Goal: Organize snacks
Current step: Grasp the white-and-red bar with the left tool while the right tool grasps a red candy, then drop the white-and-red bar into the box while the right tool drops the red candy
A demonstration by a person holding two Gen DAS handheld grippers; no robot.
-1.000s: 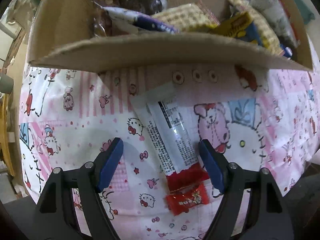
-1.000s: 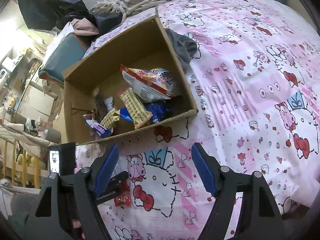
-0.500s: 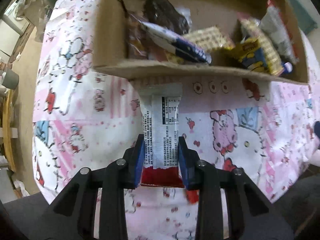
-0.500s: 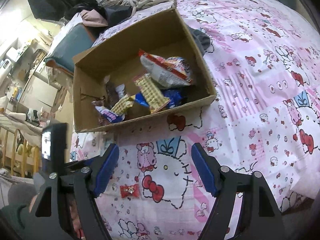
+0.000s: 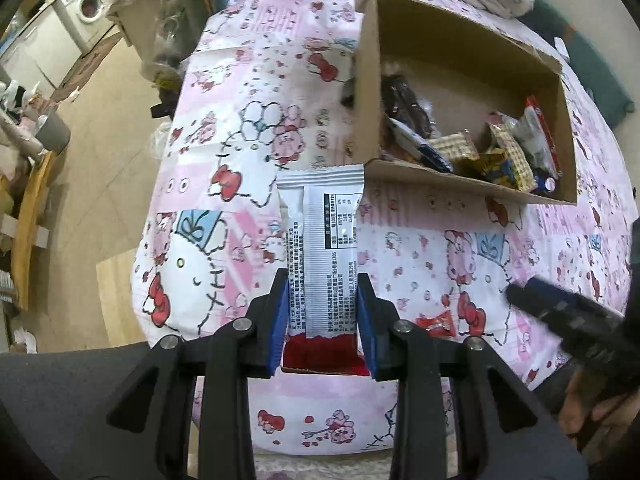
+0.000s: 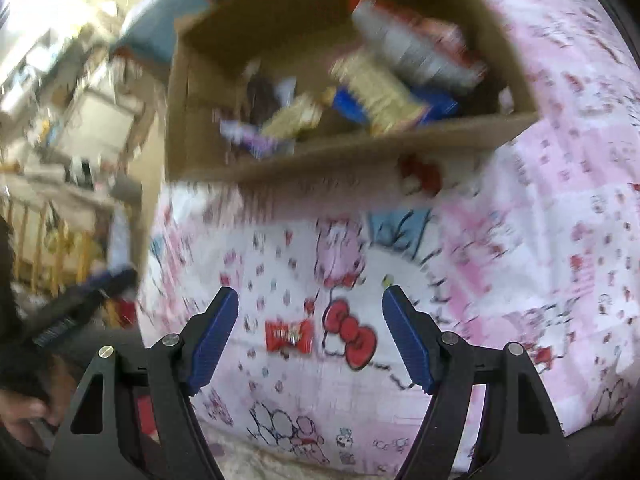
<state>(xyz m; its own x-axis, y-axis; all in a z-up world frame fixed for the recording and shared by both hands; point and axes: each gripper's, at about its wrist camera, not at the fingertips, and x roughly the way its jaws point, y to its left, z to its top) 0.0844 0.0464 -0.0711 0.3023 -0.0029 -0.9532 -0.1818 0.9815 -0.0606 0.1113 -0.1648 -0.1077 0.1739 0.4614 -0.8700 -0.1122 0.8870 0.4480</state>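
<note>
**Snack bar held aloft, small candy waiting below**

The blue pads of the left gripper are closed on a long white-and-red snack bar, which is pinched near its red end while the printed white length stands out forward, unsupported. The bar is held clear of the pink cartoon-print bedspread, short of and to the left of the cardboard box in which other snacks are already piled.

The right gripper is held with its fingers spread wide and empty over a small red candy, which lies flat on the bedspread between them, nearer the left pad. The right-wrist view is smeared, so fine detail is lost.

Several risks are judged from here. The bar is gripped by one end only, so it could swing or slip out before the box wall is cleared. Its free end could be caught on the near cardboard edge. The candy is small and flat on soft cloth, so fabric could be pinched with it, or the candy missed entirely.
</note>
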